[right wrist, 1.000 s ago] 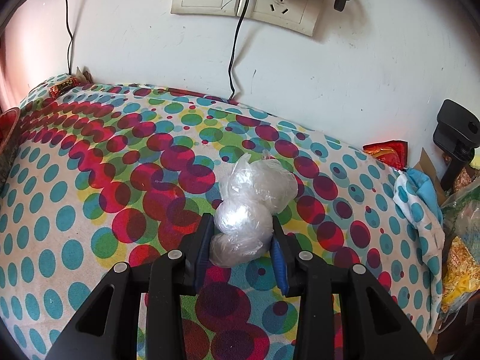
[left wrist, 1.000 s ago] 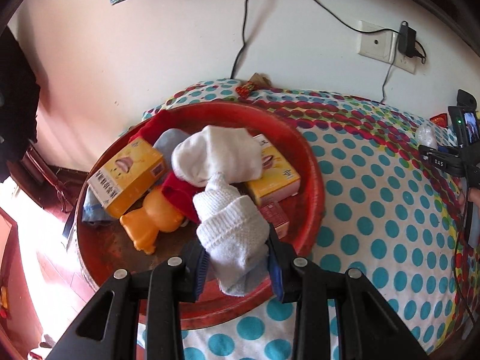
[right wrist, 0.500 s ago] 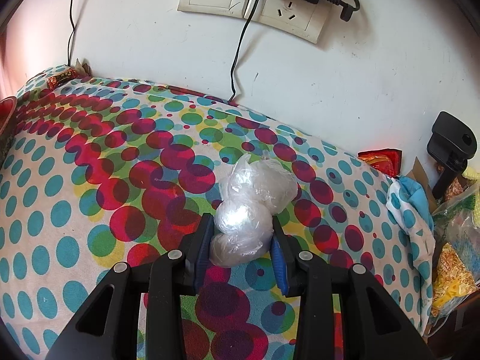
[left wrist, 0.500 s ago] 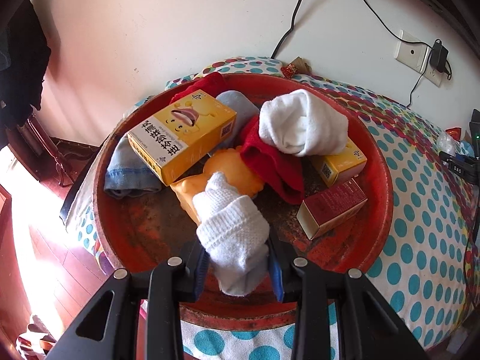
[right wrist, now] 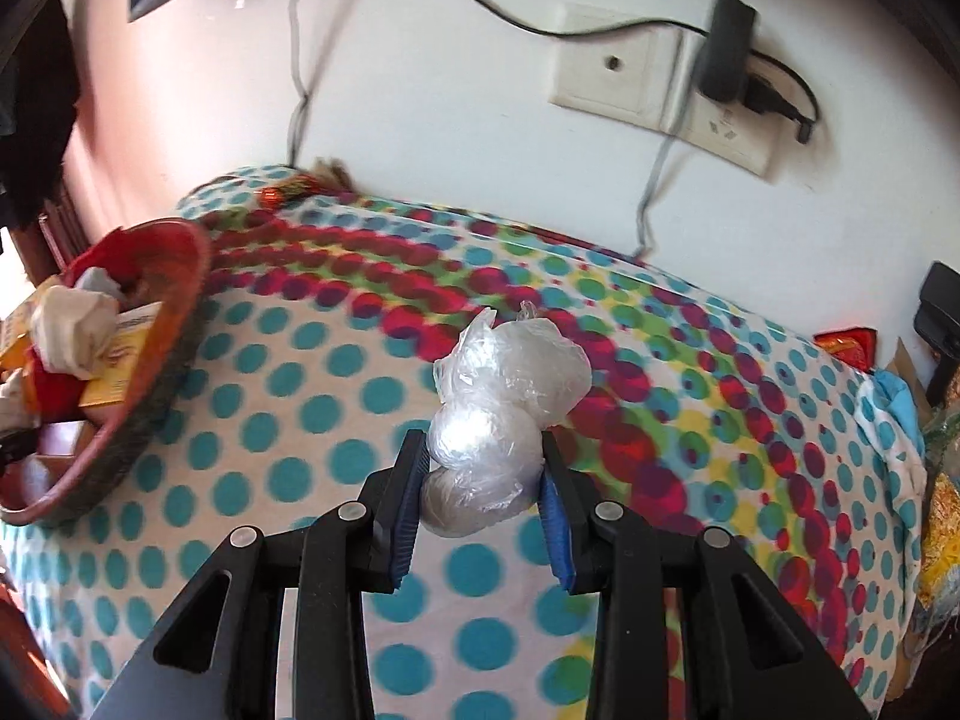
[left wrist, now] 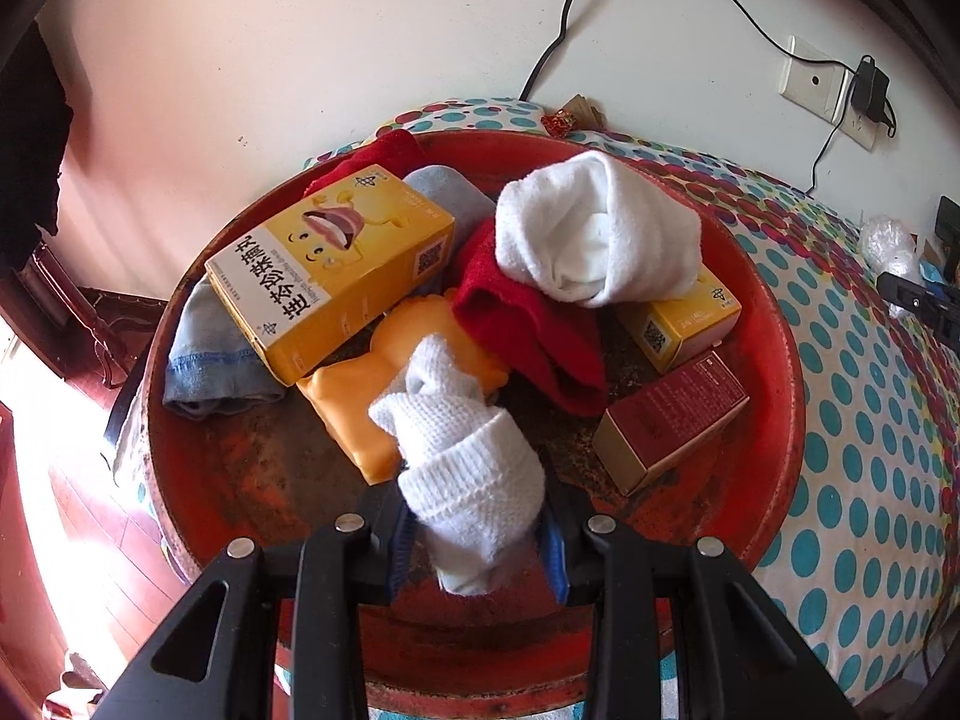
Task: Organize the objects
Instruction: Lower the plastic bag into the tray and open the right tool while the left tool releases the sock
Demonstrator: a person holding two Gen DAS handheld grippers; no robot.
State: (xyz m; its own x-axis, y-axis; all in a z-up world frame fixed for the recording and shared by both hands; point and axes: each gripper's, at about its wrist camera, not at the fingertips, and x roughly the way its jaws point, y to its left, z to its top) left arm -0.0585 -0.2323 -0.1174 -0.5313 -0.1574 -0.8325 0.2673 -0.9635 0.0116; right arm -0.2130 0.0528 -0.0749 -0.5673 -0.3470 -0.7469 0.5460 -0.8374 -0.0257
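Note:
My left gripper point(left wrist: 477, 525) is shut on a rolled white knit sock point(left wrist: 465, 468) and holds it over the near part of a round red tray point(left wrist: 774, 372). The tray holds a large yellow box point(left wrist: 330, 276), a smaller yellow box point(left wrist: 678, 318), a dark red box point(left wrist: 672, 420), a white cloth point(left wrist: 600, 228), a red cloth point(left wrist: 528, 312), a blue cloth point(left wrist: 204, 354) and an orange toy point(left wrist: 372, 384). My right gripper point(right wrist: 483, 480) is shut on a crumpled clear plastic bag point(right wrist: 498, 402), lifted above the dotted tablecloth point(right wrist: 300, 420). The tray point(right wrist: 174, 330) shows at the left.
A wall with sockets point(right wrist: 660, 78) and hanging cables point(right wrist: 297, 96) stands behind the table. Snack packets and a blue cloth point(right wrist: 900, 402) lie at the table's right end. A red wrapper point(right wrist: 282, 192) lies by the wall. A wooden floor point(left wrist: 78, 528) lies left of the tray.
My right gripper has swung left with the plastic bag, bringing the tray into view. My left gripper has moved further over the tray with the sock.

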